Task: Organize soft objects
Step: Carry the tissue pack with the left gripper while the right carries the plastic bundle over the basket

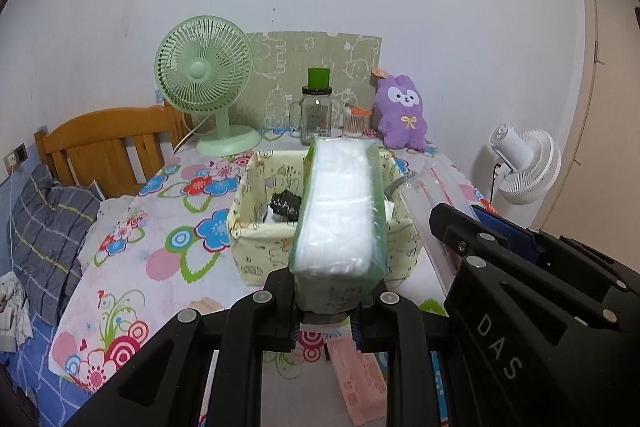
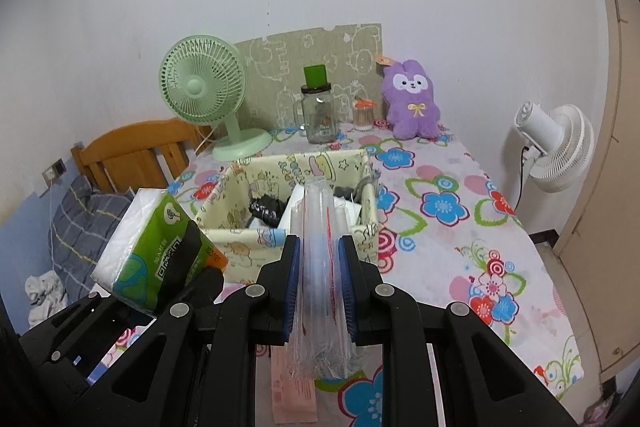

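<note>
Clamping a tissue pack [image 1: 340,203] – left gripper [image 1: 326,303]; right gripper [image 2: 319,275] pinching a clear bag [image 2: 318,267].

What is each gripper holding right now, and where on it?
Left gripper clamps the tissue pack by its near end; right gripper clamps the clear plastic packet around its middle.

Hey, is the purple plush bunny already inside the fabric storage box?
No, the purple plush bunny stands at the far end of the table against the wall, well behind the fabric storage box.
</note>
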The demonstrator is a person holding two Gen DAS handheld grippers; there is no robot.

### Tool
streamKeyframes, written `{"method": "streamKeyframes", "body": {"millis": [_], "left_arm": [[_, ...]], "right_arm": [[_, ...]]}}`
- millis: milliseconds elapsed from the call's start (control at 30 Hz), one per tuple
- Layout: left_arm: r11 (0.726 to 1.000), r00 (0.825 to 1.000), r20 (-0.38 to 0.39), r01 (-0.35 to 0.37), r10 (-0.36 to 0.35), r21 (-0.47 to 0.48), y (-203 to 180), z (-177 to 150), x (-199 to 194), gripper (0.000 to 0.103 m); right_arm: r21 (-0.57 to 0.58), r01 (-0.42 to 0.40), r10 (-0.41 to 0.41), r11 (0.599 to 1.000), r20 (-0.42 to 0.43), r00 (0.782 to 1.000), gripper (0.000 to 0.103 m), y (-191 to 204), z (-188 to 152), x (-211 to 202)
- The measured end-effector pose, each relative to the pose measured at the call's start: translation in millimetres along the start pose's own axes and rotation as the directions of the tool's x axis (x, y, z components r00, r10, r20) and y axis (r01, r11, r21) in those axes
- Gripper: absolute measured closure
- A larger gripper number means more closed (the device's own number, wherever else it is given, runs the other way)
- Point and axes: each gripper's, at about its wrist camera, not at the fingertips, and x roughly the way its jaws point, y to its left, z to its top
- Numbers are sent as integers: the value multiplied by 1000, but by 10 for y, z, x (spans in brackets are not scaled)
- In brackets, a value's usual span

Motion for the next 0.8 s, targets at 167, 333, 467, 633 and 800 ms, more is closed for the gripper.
{"method": "streamKeyframes", "body": {"millis": [167, 333, 467, 633, 800], "left_arm": [[1000, 1000, 15, 0, 0, -3, 10, 109, 17, 86], [1000, 1000, 29, -2, 2, -4, 20, 218, 83, 86], [1000, 999, 37, 0, 0, -4, 23, 304, 164, 86], [1000, 999, 52, 3, -3, -1, 33, 394, 255, 86], [1000, 998, 61, 9, -8, -2, 58, 470, 381, 86]], "right_arm": [[-1, 0, 0, 1000, 16, 1000, 80, 9, 130, 28], [-10, -1, 1, 1000, 33, 999, 80, 30, 240, 79], [-17, 0, 1, 1000, 41, 999, 80, 30, 327, 163], [-17, -4, 5, 1000, 54, 999, 80, 26, 425, 259], [-18, -3, 4, 1000, 62, 998, 80, 17, 514, 388]]}}
